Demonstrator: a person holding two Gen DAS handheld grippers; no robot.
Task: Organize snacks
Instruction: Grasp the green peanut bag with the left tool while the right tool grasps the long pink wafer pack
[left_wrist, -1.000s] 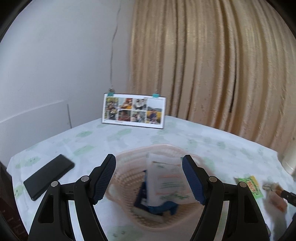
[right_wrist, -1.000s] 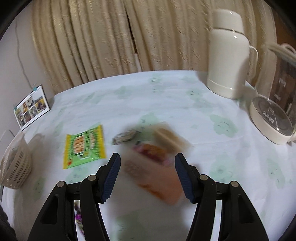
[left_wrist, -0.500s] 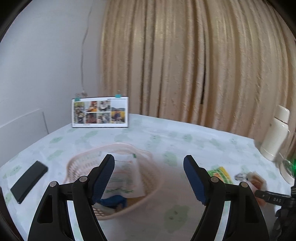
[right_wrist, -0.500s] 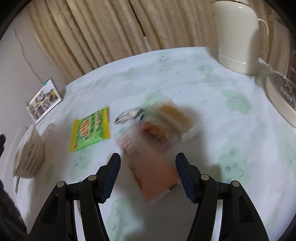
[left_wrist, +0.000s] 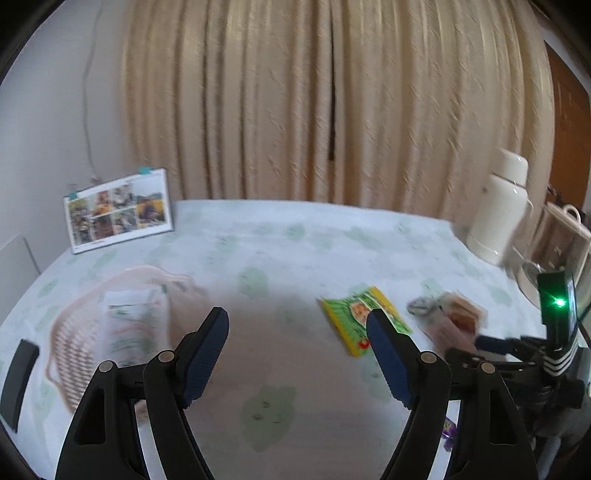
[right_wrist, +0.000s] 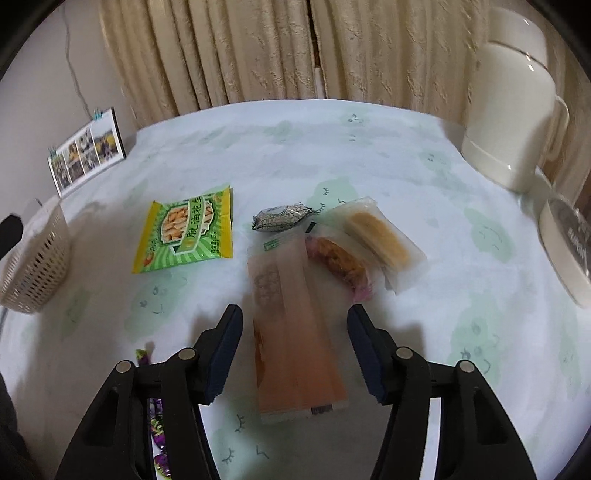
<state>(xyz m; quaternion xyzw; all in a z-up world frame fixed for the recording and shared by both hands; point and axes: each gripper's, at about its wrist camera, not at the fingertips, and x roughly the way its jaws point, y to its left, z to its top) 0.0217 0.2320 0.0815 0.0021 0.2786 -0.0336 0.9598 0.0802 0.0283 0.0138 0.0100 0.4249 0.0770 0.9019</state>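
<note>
The right gripper (right_wrist: 295, 349) is hovering with fingers spread wide and empty, straddling the long orange snack packet (right_wrist: 291, 325) lying flat on the tablecloth (right_wrist: 369, 147), its long axis running away between them. The left gripper (left_wrist: 297, 354), also spread empty, is sitting farther off, near the basket (left_wrist: 74, 343).

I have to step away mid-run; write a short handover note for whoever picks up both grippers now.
Left gripper: open, empty, above the table between basket and snacks.
Right gripper: open, empty, straddling the long orange packet, not closed on it.
Done: the basket at the table's left already holds some packets.
Left on the tablecloth: green-yellow snack bag, silver wrapped snack, two clear-wrapped pastries, the orange packet, and a purple candy wrapper by the near edge.
</note>
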